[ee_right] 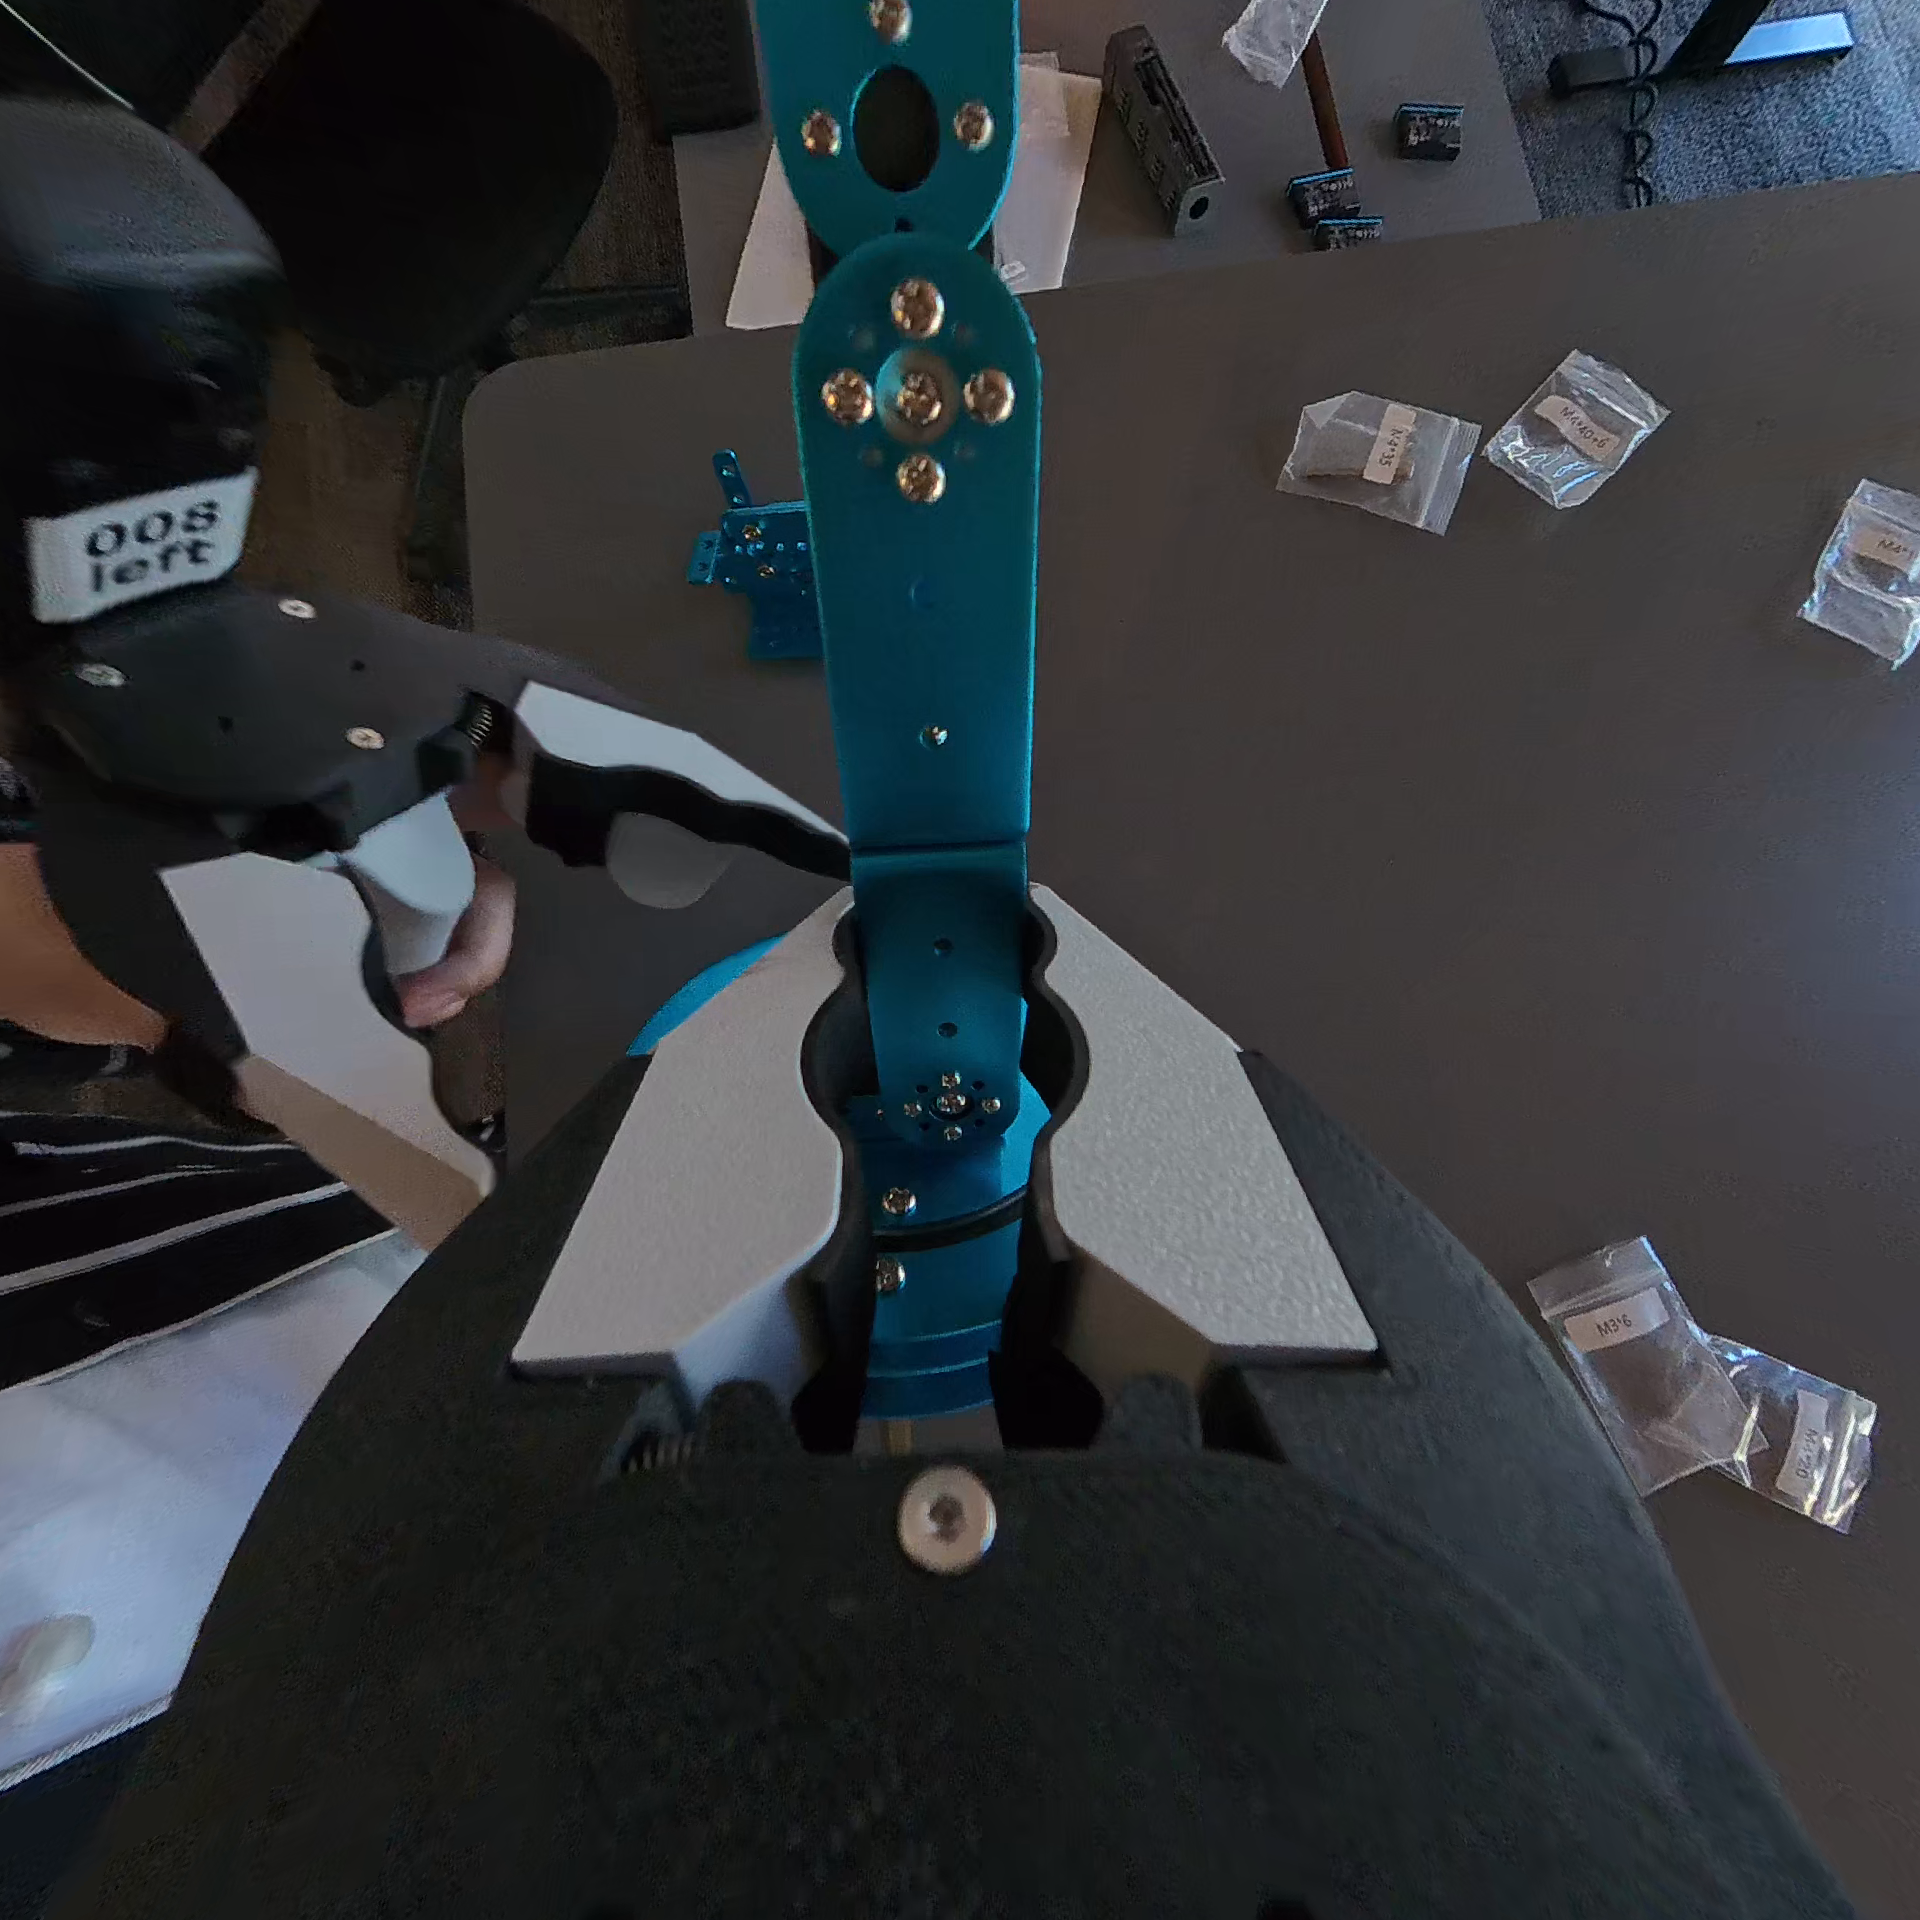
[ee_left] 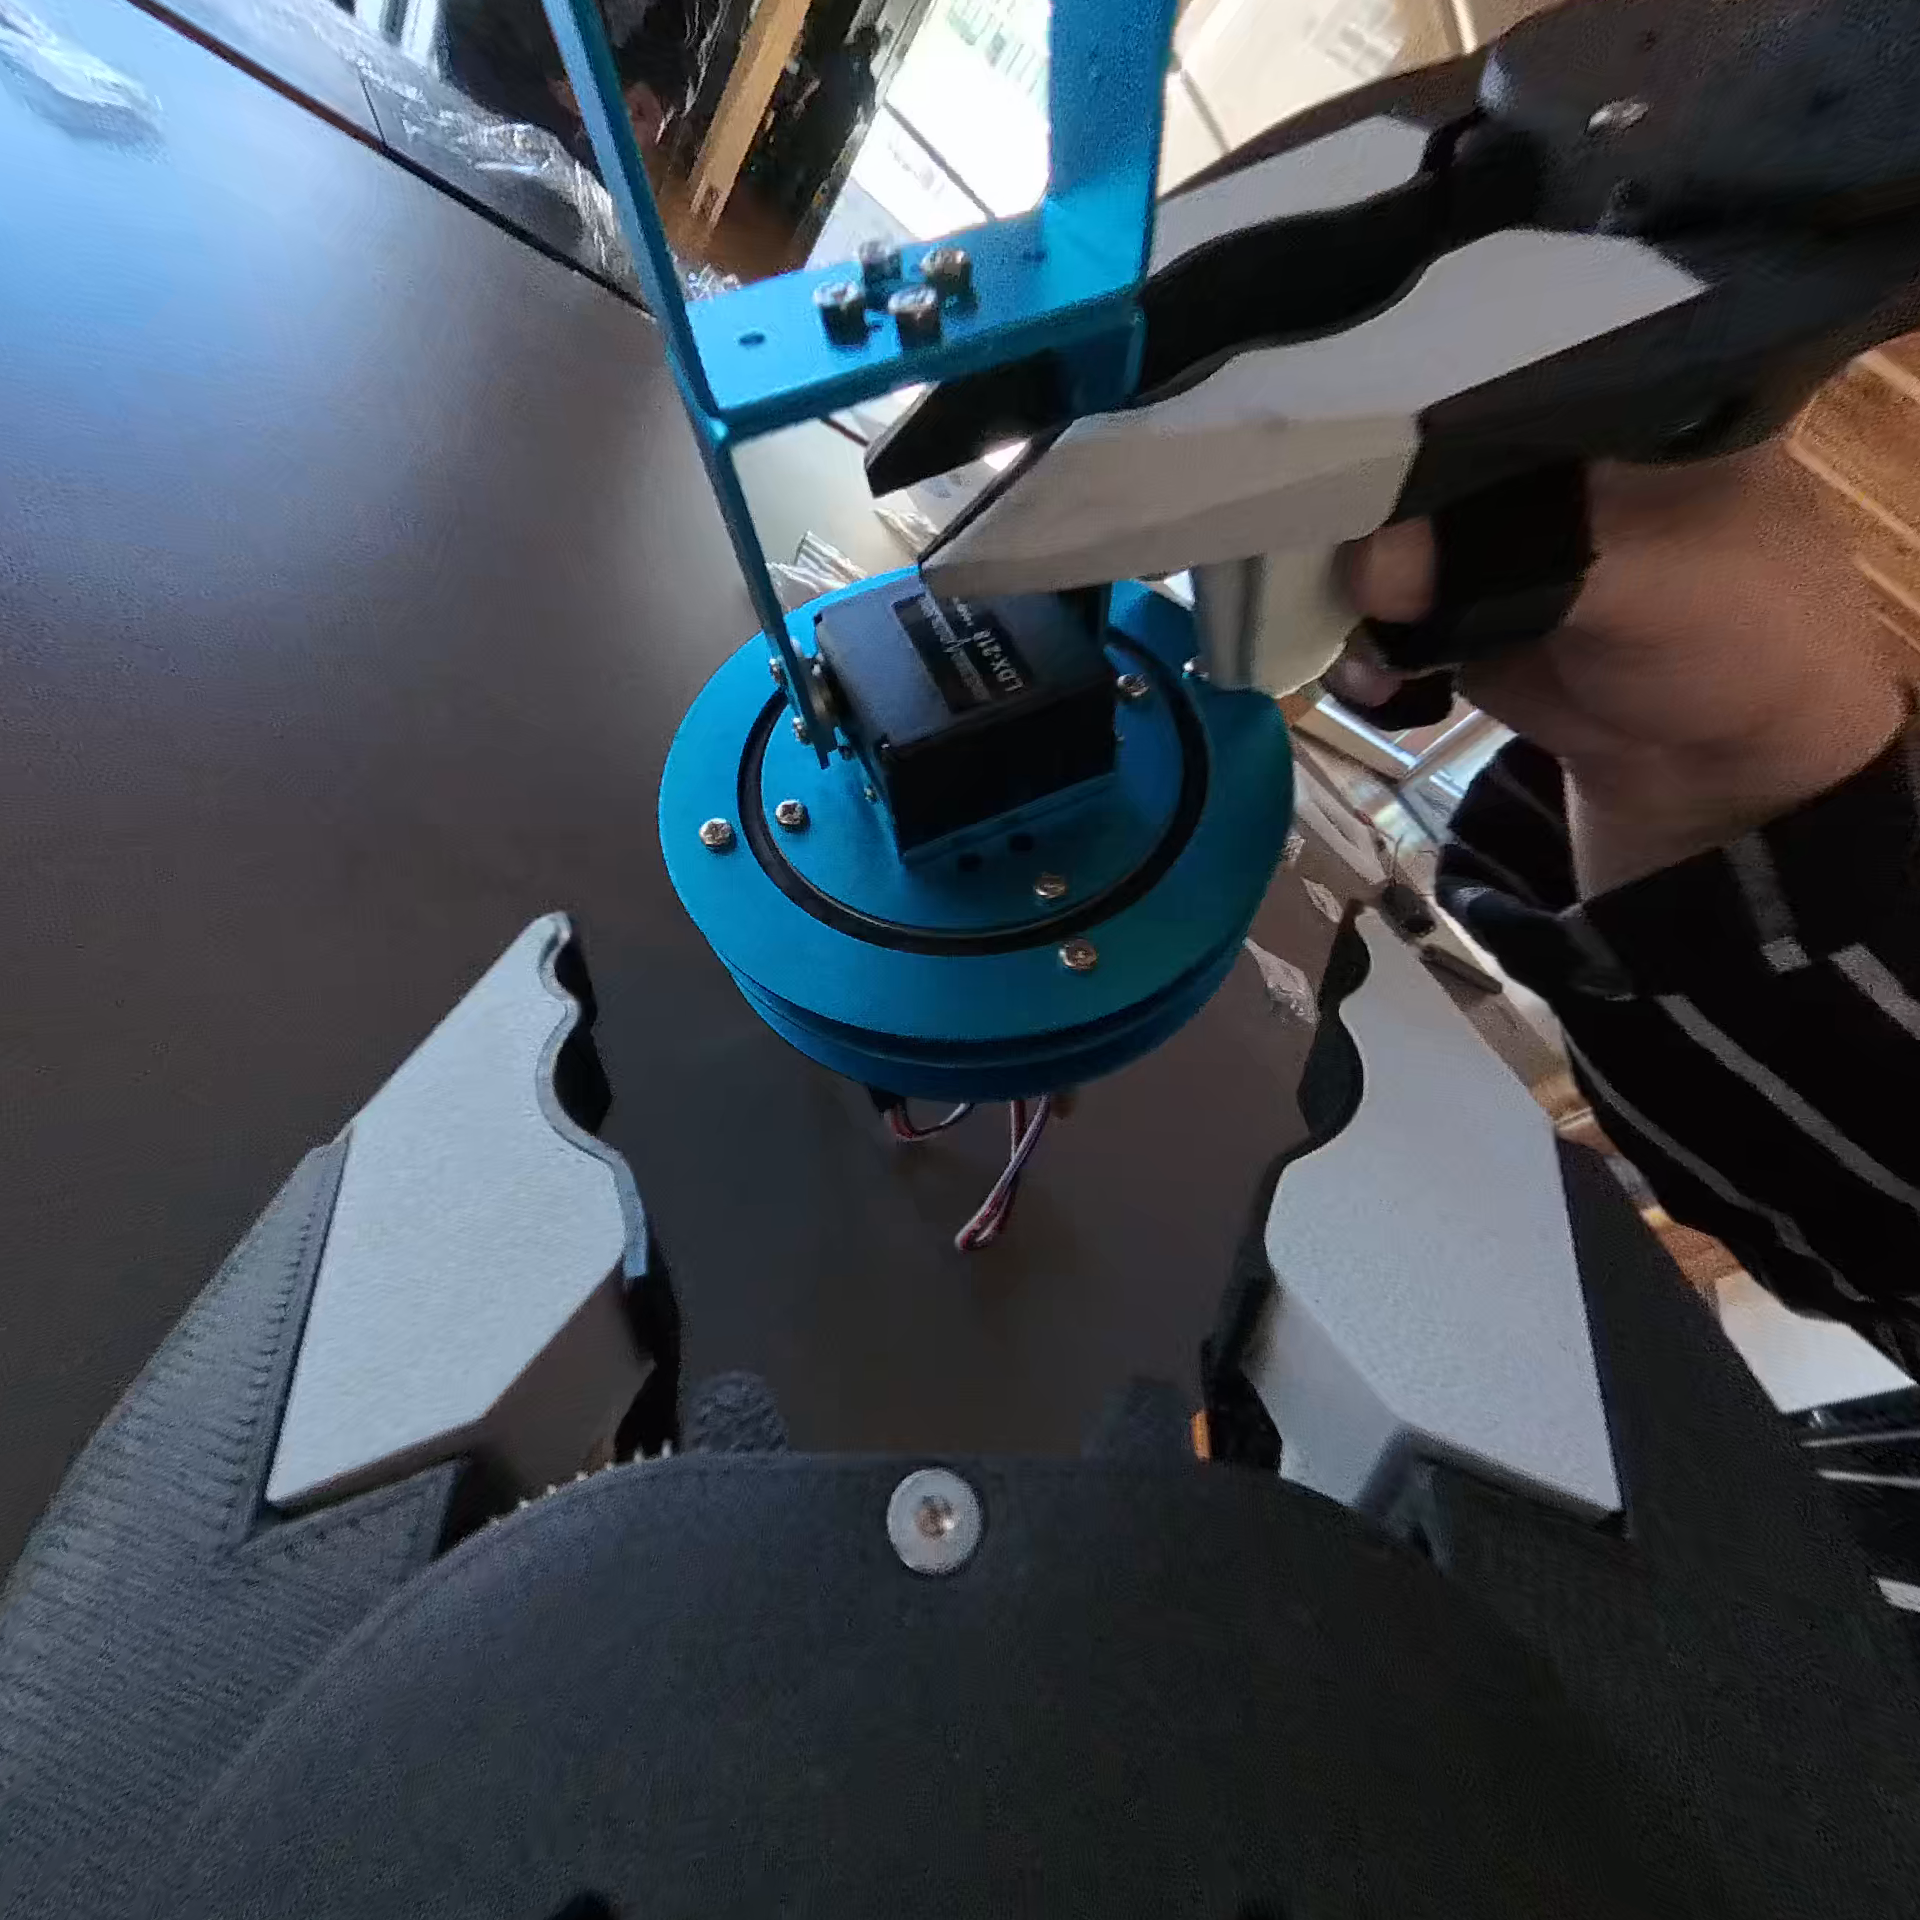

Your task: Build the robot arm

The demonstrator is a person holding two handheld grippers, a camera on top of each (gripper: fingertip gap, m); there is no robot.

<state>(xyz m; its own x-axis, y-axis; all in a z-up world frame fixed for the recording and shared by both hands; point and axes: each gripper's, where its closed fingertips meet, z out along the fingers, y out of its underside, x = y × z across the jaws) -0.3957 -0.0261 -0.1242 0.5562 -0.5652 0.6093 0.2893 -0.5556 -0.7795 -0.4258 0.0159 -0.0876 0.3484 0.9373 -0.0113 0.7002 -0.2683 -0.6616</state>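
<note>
A blue metal robot arm stands on a round blue base (ee_left: 831,935) that carries a black servo (ee_left: 966,727). Thin wires (ee_left: 997,1174) hang under the base, which seems to be a little above the dark table (ee_left: 260,727). My right gripper (ee_right: 940,904) is shut on the arm's blue U bracket (ee_right: 935,862) just above the servo; it also shows in the left wrist view (ee_left: 997,457). The arm's upper links (ee_right: 925,623) extend away from it. My left gripper (ee_left: 951,930) is open and empty, its fingers on either side of the base without touching it.
Several small clear bags of hardware (ee_right: 1371,457) (ee_right: 1662,1371) lie on the table (ee_right: 1351,831) to the right. A small loose blue bracket (ee_right: 753,561) lies behind the arm. Black parts (ee_right: 1158,125) sit on a farther table. A person's hand and striped sleeve (ee_left: 1766,1039) are close on the right. About 6 cm separates my left fingertips from my right.
</note>
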